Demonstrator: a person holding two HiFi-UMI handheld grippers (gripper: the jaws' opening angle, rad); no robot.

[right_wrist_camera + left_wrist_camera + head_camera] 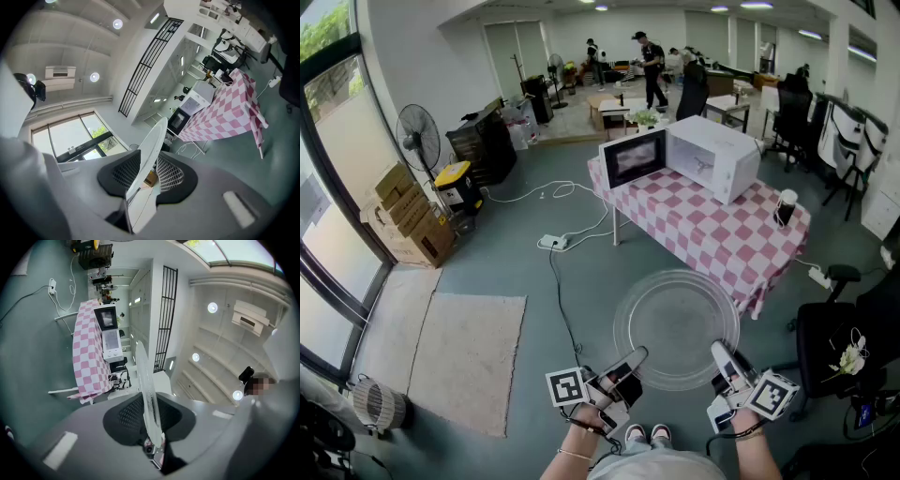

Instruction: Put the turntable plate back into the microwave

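Note:
A clear glass turntable plate [677,327] hangs level above the floor, held at its near rim by both grippers. My left gripper [630,361] is shut on its near left edge, my right gripper [721,357] on its near right edge. In the left gripper view the plate [146,390] shows edge-on between the black pads [127,416]. It also shows edge-on in the right gripper view, plate [152,145] between pads [169,172]. The white microwave [701,157] stands on the far table with its door [634,157] swung open to the left.
The table has a pink checked cloth [712,230] and a white cup with a dark band [786,207]. A cable and power strip [553,242] lie on the floor. A black office chair [836,339] stands at right, a rug [464,358] at left. People stand far back.

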